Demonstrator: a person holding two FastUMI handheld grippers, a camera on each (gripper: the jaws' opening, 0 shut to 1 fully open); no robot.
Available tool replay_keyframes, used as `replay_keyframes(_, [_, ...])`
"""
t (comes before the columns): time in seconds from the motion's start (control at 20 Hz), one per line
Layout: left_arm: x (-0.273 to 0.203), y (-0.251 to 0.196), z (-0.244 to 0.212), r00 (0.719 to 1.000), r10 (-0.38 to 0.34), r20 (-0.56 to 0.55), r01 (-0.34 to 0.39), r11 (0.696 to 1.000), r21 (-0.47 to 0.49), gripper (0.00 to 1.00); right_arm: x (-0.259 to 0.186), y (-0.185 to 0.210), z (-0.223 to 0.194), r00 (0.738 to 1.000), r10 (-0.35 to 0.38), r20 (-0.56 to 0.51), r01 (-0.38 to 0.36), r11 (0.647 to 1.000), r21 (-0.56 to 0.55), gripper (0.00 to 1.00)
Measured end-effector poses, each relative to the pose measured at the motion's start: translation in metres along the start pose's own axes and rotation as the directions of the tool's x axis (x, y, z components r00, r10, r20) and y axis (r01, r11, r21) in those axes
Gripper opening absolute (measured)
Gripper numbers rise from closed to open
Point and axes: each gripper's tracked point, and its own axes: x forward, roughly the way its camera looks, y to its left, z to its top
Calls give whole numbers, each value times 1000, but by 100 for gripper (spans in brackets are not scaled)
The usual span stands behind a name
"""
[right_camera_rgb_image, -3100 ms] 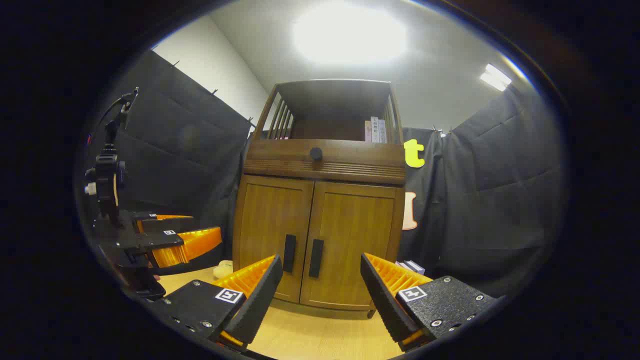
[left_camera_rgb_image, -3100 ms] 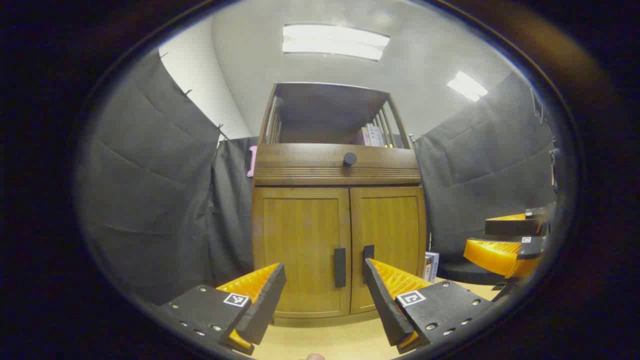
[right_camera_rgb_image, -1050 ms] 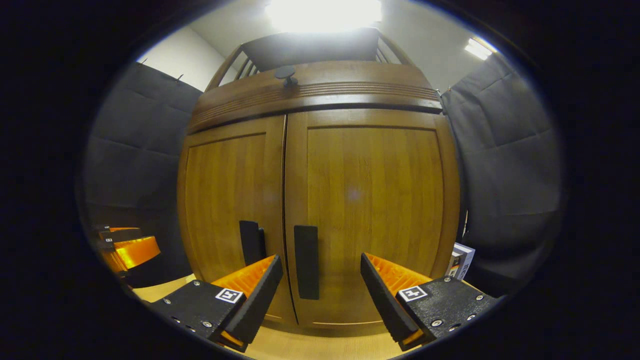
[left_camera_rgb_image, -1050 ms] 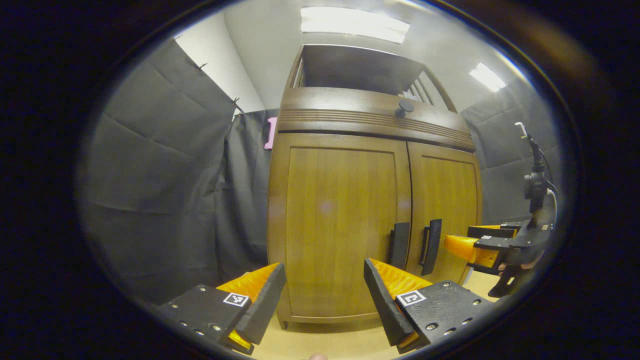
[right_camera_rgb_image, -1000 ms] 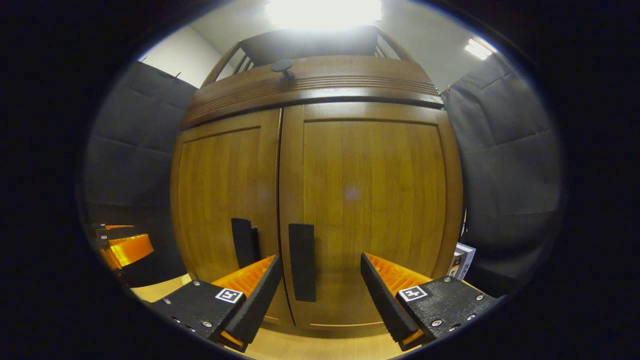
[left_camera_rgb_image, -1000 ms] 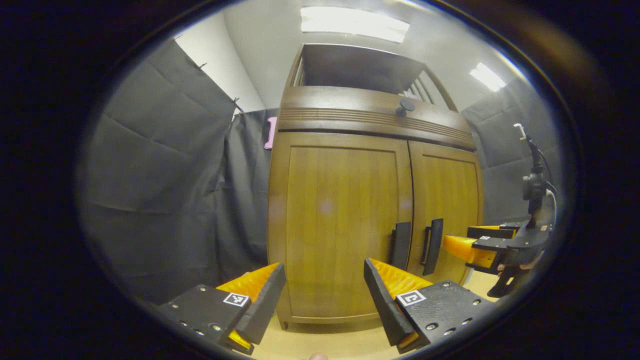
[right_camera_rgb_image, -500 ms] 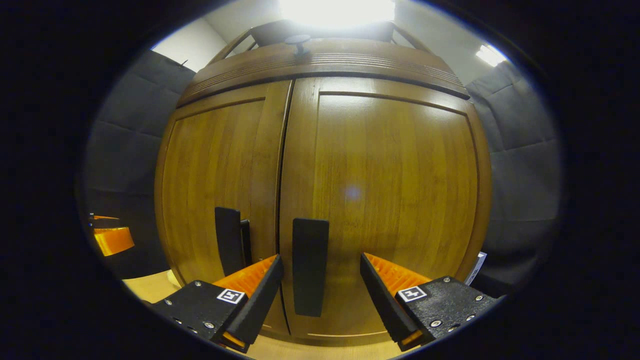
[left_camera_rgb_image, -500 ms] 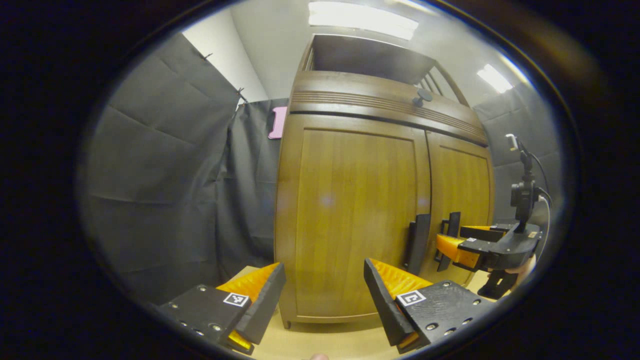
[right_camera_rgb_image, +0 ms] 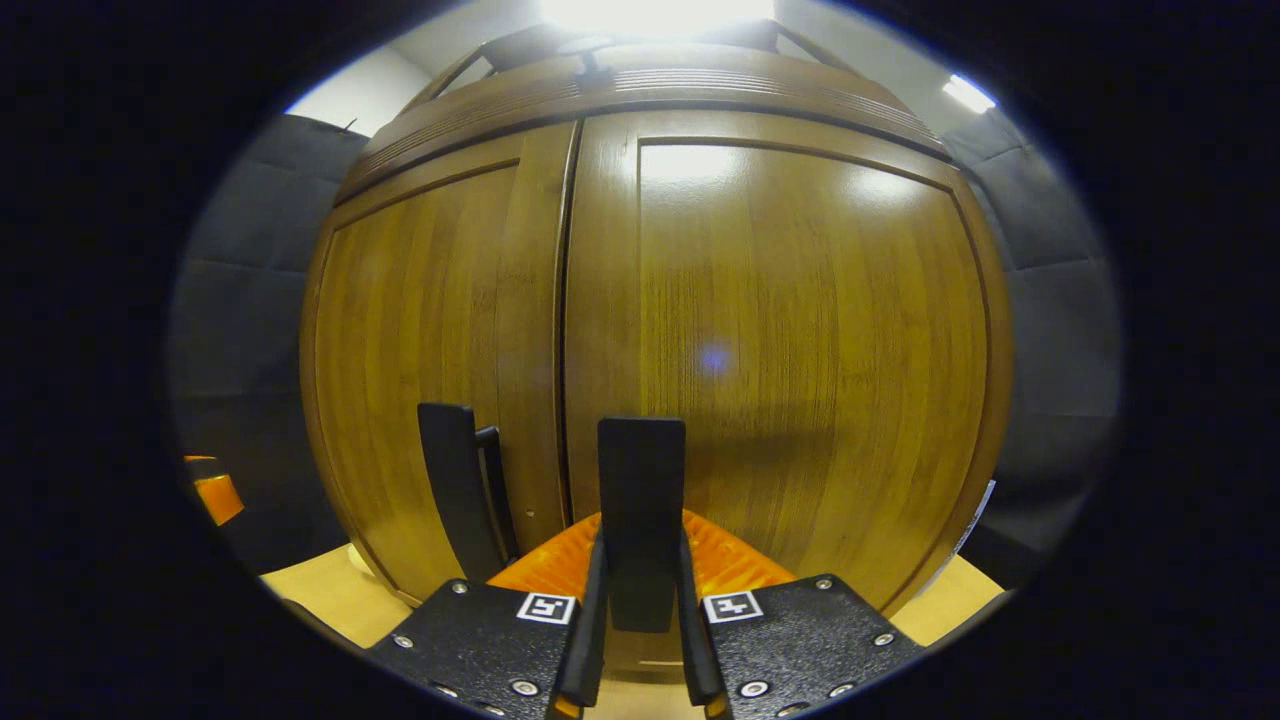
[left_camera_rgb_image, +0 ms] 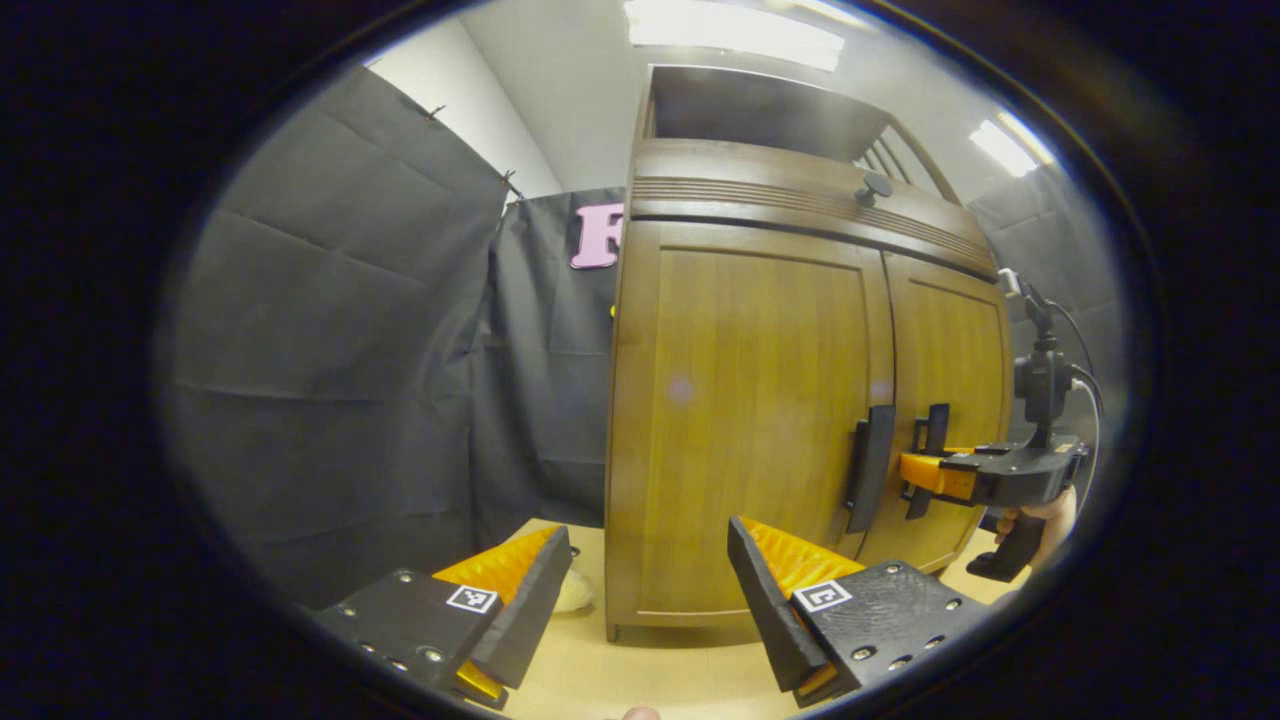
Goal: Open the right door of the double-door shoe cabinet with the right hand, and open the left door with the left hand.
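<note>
The wooden shoe cabinet [left_camera_rgb_image: 760, 400] stands with both doors closed. In the right gripper view, my right gripper [right_camera_rgb_image: 640, 590] is shut on the dark vertical handle [right_camera_rgb_image: 641, 480] of the right door [right_camera_rgb_image: 800, 330], one finger on each side. The left door's handle [right_camera_rgb_image: 450, 490] is just to its left. In the left gripper view, my left gripper [left_camera_rgb_image: 650, 590] is open and holds nothing, a short way in front of the left door [left_camera_rgb_image: 740, 420]. Its handle [left_camera_rgb_image: 868, 468] lies to the right of the fingers. Farther off, the right gripper [left_camera_rgb_image: 925, 475] clasps the right handle [left_camera_rgb_image: 935, 435], held by a hand [left_camera_rgb_image: 1045, 515].
A drawer with a round knob [left_camera_rgb_image: 875, 187] and an open shelf sit above the doors. Black cloth walls close in on both sides. The floor [left_camera_rgb_image: 650, 670] is light wood, with a small pale object [left_camera_rgb_image: 578, 592] by the cabinet's left foot.
The right gripper moved up to the right door and shut on its handle. The left gripper's view swung left, so the cabinet now sits further right; the left gripper stays open.
</note>
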Motion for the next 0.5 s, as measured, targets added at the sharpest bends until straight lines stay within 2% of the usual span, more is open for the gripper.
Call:
replay_keyframes(0.05, [-2, 2, 1, 1000, 3, -2, -3, 1000, 5, 86, -2, 1, 1, 1000, -7, 12, 7, 1000, -11, 30])
replay_keyframes(0.15, [-4, 4, 5, 1000, 10, -9, -10, 1000, 15, 91, -3, 1, 0, 1000, -11, 16, 12, 999, -44, 24])
replay_keyframes(0.2, [-4, 5, 7, 1000, 15, -5, -14, 1000, 13, 87, -5, 1, 1, 1000, -7, 14, 7, 999, -43, 21])
replay_keyframes(0.25, [-6, 5, 6, 1000, 17, -4, -17, 1000, 9, 87, -7, 1, 1, 1000, 1, 13, -1, 999, -40, 21])
replay_keyframes(0.3, [-7, 5, 7, 1000, 18, 0, -18, 1000, 8, 95, -9, 1, 2, 1000, 10, 15, -9, 1000, -30, 22])
replay_keyframes(0.4, [-10, 4, 6, 1000, 18, 6, -18, 1000, 10, 95, -16, 1, 10, 999, 24, 24, -24, 1000, -19, 21])
replay_keyframes(0.5, [-8, 1, 8, 1000, -13, 13, 12, 1000, 17, 95, -19, 0, 12, 999, 36, 31, -36, 999, -27, 21])
